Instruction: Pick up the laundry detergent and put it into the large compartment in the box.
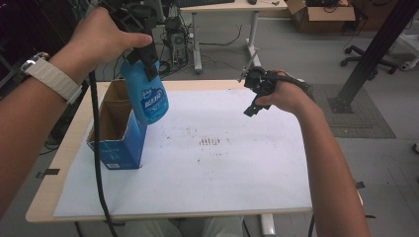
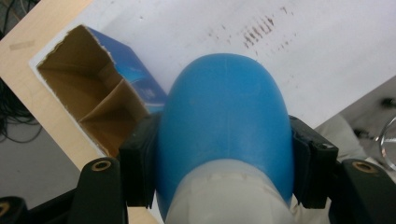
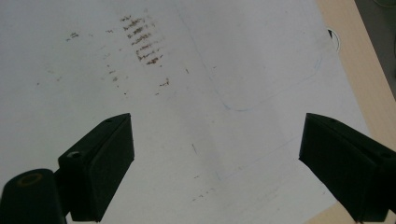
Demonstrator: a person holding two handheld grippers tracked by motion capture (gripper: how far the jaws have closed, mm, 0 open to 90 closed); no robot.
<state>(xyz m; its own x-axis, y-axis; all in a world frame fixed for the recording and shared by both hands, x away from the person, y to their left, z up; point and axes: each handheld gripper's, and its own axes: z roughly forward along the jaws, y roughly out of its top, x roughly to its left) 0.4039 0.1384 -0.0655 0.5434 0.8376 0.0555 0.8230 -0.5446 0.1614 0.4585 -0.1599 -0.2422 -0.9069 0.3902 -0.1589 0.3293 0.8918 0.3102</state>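
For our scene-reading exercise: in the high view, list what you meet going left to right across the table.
Open blue cardboard box → blue plastic bottle held in the left gripper → brown smudges on the white sheet → right gripper, open.

bottles: one blue bottle [image 1: 148, 96]
boxes: one open blue cardboard box [image 1: 117, 129]
grippers: two, a left gripper [image 1: 143, 49] and a right gripper [image 1: 257, 91]
white mats: one [image 1: 222, 168]
tables: one near table [image 1: 44, 197], one far desk [image 1: 232, 6]
wristwatches: one [image 1: 52, 76]
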